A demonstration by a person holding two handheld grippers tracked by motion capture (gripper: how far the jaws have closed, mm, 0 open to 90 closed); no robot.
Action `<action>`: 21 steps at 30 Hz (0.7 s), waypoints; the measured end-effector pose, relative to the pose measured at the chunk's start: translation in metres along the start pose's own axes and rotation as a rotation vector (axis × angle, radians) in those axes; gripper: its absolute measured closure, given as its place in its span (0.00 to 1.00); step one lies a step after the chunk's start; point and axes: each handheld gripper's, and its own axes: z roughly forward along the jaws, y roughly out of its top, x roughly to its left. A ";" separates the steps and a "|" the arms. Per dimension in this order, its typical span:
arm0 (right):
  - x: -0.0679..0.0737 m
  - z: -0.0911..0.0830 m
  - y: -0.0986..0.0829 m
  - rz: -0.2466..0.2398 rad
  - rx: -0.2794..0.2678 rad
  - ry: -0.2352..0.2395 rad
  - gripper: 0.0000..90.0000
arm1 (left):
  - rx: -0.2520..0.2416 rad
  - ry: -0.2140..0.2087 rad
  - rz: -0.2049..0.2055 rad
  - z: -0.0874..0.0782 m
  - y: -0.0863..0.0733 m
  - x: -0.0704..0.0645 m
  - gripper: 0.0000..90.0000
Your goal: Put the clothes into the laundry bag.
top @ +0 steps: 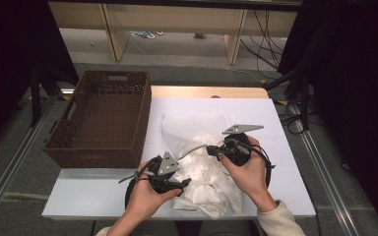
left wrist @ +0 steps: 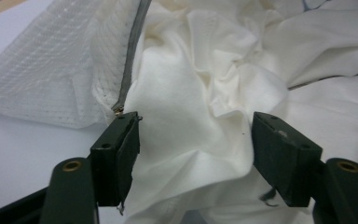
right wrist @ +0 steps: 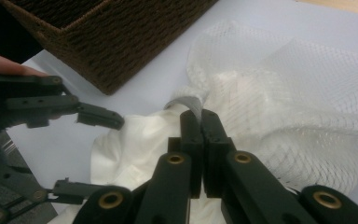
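Observation:
A white mesh laundry bag (top: 192, 123) lies on the white table, with a crumpled white cloth (top: 211, 189) spilling out of its mouth towards the front edge. My right gripper (top: 212, 150) is shut on the grey zipper band (right wrist: 189, 101) at the bag's opening and holds it raised. The left gripper (top: 184, 183) stands open at the cloth's left side. In the left gripper view its jaws straddle a fold of the cloth (left wrist: 191, 84), with the mesh (left wrist: 42, 79) and zipper band (left wrist: 133, 51) just beyond the left jaw. The right gripper view shows the left gripper (right wrist: 91, 154) open beside the cloth (right wrist: 130, 140).
A brown wicker basket (top: 96, 157) stands at the table's left edge, close to the bag, with nothing visible inside it. Bare white tabletop (top: 285, 162) lies to the right of the bag. Black curtains and cables surround the table.

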 end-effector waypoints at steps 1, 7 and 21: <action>0.000 0.000 0.000 0.003 0.002 0.012 1.00 | 0.017 -0.011 0.002 0.003 -0.001 0.002 0.36; -0.001 0.000 0.000 0.001 0.000 0.008 1.00 | 0.091 -0.090 -0.034 0.032 -0.008 0.009 0.61; 0.009 0.000 -0.001 0.008 -0.019 -0.013 1.00 | -0.130 -0.153 -0.053 -0.006 0.041 -0.024 0.89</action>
